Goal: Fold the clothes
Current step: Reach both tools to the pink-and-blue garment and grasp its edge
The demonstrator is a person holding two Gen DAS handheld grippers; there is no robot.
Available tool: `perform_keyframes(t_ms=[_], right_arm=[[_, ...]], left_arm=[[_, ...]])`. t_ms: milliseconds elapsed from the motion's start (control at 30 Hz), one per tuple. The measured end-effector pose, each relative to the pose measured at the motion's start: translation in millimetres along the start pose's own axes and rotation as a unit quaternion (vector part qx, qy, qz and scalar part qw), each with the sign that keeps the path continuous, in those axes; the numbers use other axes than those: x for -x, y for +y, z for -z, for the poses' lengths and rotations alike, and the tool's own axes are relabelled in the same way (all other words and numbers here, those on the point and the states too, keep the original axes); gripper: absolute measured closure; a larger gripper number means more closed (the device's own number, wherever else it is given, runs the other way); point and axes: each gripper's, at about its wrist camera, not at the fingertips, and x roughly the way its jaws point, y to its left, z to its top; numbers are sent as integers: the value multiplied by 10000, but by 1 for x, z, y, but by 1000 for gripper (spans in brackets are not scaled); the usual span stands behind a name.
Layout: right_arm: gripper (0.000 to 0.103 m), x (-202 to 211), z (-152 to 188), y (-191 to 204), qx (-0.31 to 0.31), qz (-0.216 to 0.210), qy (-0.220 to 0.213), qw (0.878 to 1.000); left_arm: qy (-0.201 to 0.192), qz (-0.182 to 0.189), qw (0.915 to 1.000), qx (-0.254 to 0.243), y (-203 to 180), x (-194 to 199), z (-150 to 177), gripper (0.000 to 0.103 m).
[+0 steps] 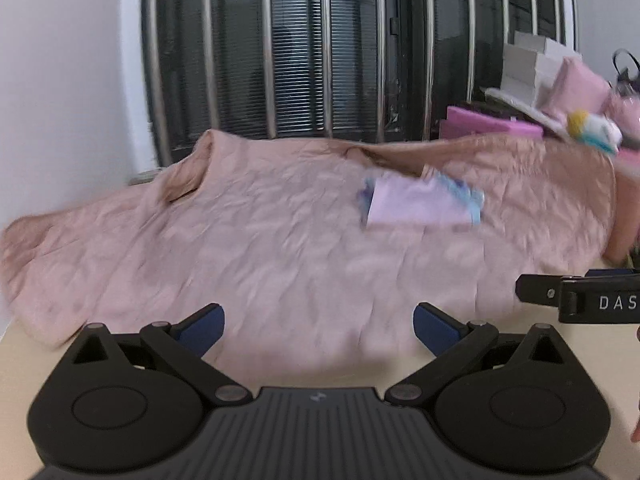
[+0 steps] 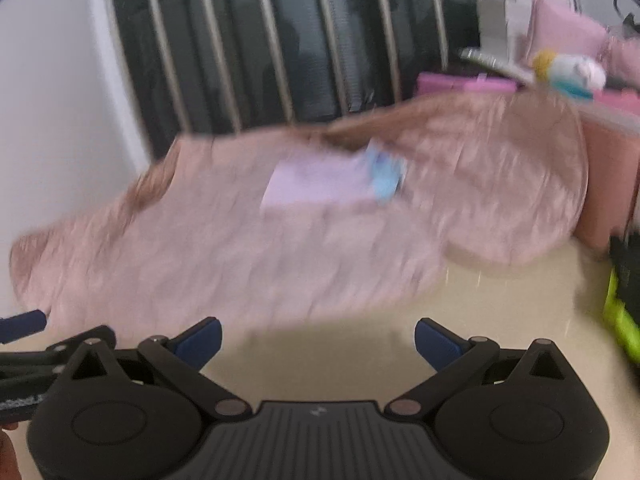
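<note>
A small folded lilac garment (image 1: 416,204) with a light blue edge lies on a large crumpled pink blanket (image 1: 260,248) spread over the beige table. It also shows, blurred, in the right wrist view (image 2: 320,184), on the blanket (image 2: 224,256). My left gripper (image 1: 319,330) is open and empty, low over the blanket's near edge. My right gripper (image 2: 318,346) is open and empty over bare table (image 2: 500,300) in front of the blanket. The right gripper's side shows at the right edge of the left wrist view (image 1: 580,296).
A barred dark window (image 1: 340,52) stands behind the table. Pink boxes, white boxes and a small yellow-and-white toy (image 1: 592,126) are stacked at the back right. A black and neon green object (image 2: 624,308) sits at the table's right edge. A white wall (image 1: 60,80) is on the left.
</note>
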Motion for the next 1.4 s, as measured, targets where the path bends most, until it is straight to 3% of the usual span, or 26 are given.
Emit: perform_keyframes(t_ms=[133,200,233,267,433,500,533,567,600,667,733,833,900,967,1033,1100,1133,1167,1200,1233,1267,1333,1400], right_arm=[[1,-49,-52,-25,-99,-100,-195,9997],[5,-80,-78,-38,-195,-175,-162,9995],[15,-99,-90,-45,-269,-225,-57,9994],[25,-118,-101,-52,-360,-282,84,9989],[39,-194,-126,-64,-488,-136,561,9971],[57,-216,-130,-65,-548,-175,795,9952],[77,-224,-131,-65,-582,-166,910,9940],[86,-228,-129,-62,-490,-74,982,9939],[87,-229,-126,-58,-382,16,966,9946],[95,-215,-121,-55,-337,-49,844,9959],[98,-192,-115,-51,-264,-146,639,9975],[103,-130,-97,-36,32,-506,136,9986],[103,-77,-67,-16,516,-799,-98,9954],[103,-28,-21,9,1377,-1078,-147,9845],[102,11,26,30,2235,-1443,-87,9639],[100,42,62,45,2841,-1786,-40,9420],[95,50,68,47,2861,-1799,-10,9412],[76,57,71,49,2845,-1787,24,9419],[60,59,68,46,2790,-1733,-27,9445],[32,57,60,42,2688,-1615,-157,9494],[21,51,48,36,2501,-1416,-343,9572],[22,24,16,22,2009,-1101,-430,9725],[24,-21,-20,5,1344,-1004,-182,9857]], left_arm=[[46,133,9990,434,4,-61,-50,5],[244,270,9946,977,8,-95,-69,25],[372,382,9911,1223,10,-112,-77,37],[502,509,9883,1348,9,-127,-83,41],[884,895,9816,1438,-4,-188,-101,38],[988,754,9829,1357,-15,-208,-105,36],[1049,690,9836,1292,-21,-217,-105,39],[1178,786,9829,1178,-27,-227,-102,75],[1310,887,9813,1096,-32,-236,-98,103],[1457,964,9766,1257,-29,-237,-84,103],[1187,886,9817,1199,-22,-215,-73,103],[654,1218,9849,1039,-5,-146,-53,103],[558,1284,9867,824,7,-99,-27,103],[524,1135,9900,649,20,-57,4,101],[545,967,9920,603,35,-29,27,98],[540,968,9913,703,46,-7,39,78],[468,1035,9908,738,51,2,40,44],[384,1092,9903,773,54,9,39,19],[255,1103,9903,811,54,10,33,15],[152,1087,9903,857,55,9,27,16],[175,962,9908,940,55,2,17,16],[327,887,9894,1105,53,-22,-2,16],[563,979,9872,1127,47,-56,-17,17]])
